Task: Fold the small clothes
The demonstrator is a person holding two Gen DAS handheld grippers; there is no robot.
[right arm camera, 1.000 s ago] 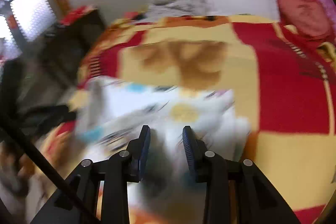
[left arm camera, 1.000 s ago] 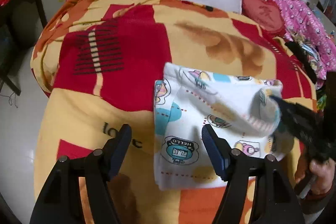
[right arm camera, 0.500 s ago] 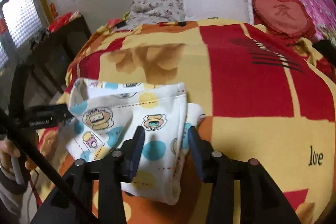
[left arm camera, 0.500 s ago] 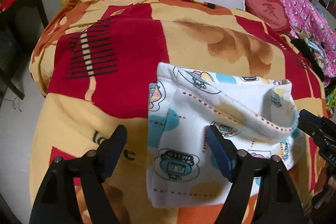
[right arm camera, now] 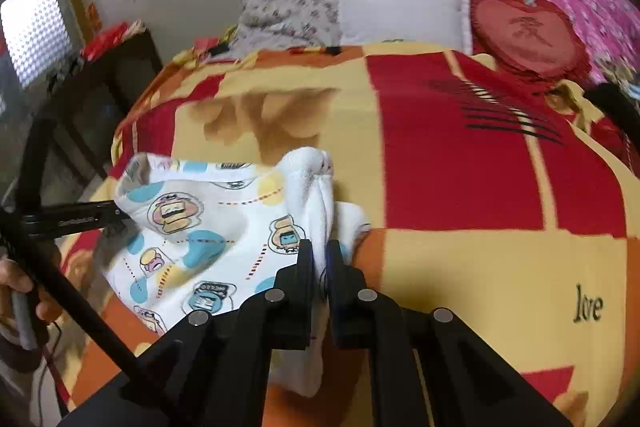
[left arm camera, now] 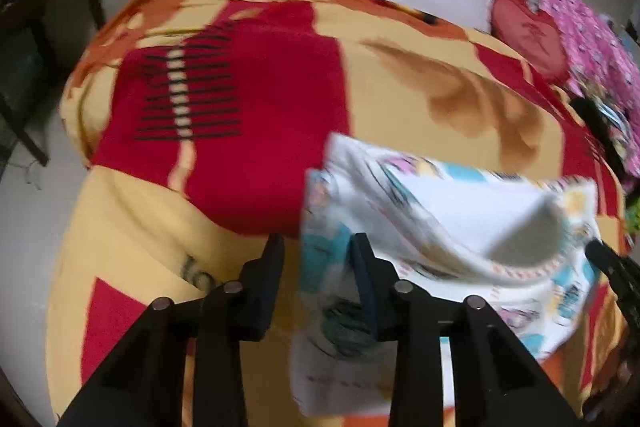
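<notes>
The small cloth [right arm camera: 208, 227] lies on the bed [right arm camera: 460, 267]. The right tool [right arm camera: 320, 259] has just pinched its edge tight. The left tool [left arm camera: 316, 259] has been closing, half shut around a corner. That corner could slip out, and the fold would flop open.

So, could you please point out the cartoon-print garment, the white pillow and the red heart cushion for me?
cartoon-print garment [right arm camera: 208, 227]: right wrist view, on its printed front panel.
white pillow [right arm camera: 400, 9]: right wrist view, on the middle of its face.
red heart cushion [right arm camera: 528, 31]: right wrist view, on its centre.
</notes>
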